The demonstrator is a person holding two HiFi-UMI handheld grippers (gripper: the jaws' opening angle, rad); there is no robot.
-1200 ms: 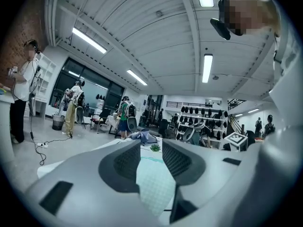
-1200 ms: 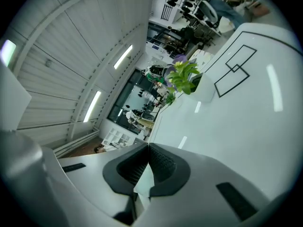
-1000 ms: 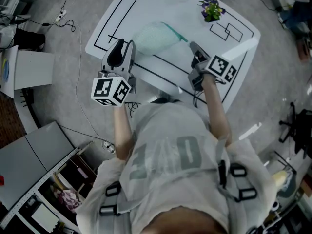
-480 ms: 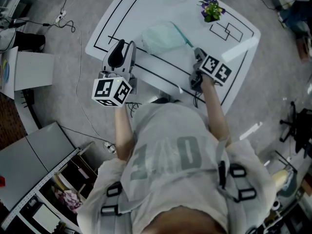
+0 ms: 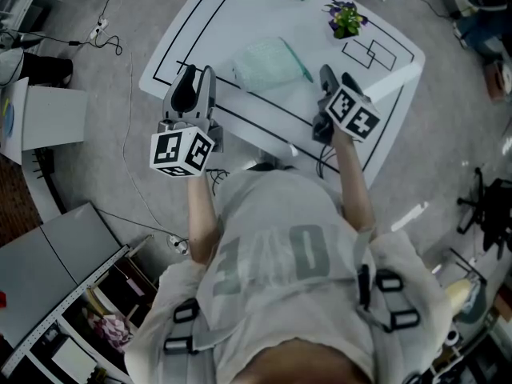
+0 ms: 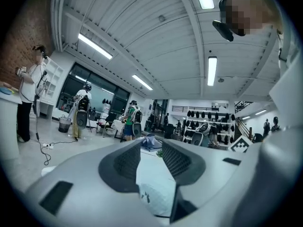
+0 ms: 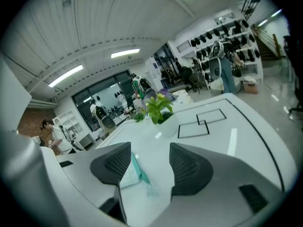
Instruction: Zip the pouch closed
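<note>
On the white surface (image 5: 232, 10), marked with black lines: one pale green pouch (image 5: 264, 64), lying flat between your two tools, with a teal zip (image 5: 294, 58) along its right edge.
Your left tool (image 5: 196, 74): at the near-left edge of the surface, jaws apart and clamped on nothing, the pouch ahead of the gap.
Your right tool (image 5: 337, 78): just right of the pouch. Its jaws have just been opening and stand wide. The zip's end shows in the gap, pads clear of it.
Potted plant (image 5: 346, 16): far side, well apart.
</note>
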